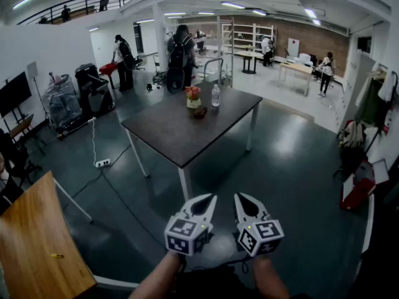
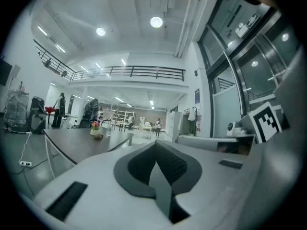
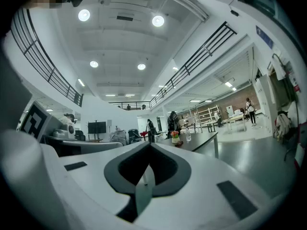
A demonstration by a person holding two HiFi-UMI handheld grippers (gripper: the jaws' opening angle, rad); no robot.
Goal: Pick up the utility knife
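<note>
- Your left gripper (image 1: pixel 209 199) and right gripper (image 1: pixel 239 198) sit side by side low and near you in the head view, pointing out over the dark glossy floor (image 1: pixel 293 167). Both are clenched, jaw tips meeting with nothing between them. Each gripper view shows the same.
- There's plenty of open floor between you and the dark rectangular table with white legs (image 1: pixel 174 139). Its near corner points your way.
- The floor right of that table is wide open, up to the hanging clothes (image 1: pixel 374 101) by the right wall.
- Left of the table, a white power strip (image 1: pixel 103 163) lies on the floor near the table's left leg, with a white cable running up from it.
- At near left, the light wooden tabletop (image 1: pixel 34 242) is cut off by the frame edge, so you only get part of it.
- The utility knife: honestly can't pick it out for sure. A tiny yellow thing (image 1: pixel 56 255) lies on the wooden tabletop close to its near edge, well apart from both grippers and off to their left. It's too small to tell what it is.
- At the far end of the dark table stands a small pot of red and orange flowers (image 1: pixel 193 97), with a clear plastic bottle (image 1: pixel 216 96) just right of it. Can't tell whether the bottle has anything in it.
- A small dark object (image 1: pixel 199 112) sits just on the near side of the pot, and I can't make out what it is.
</note>
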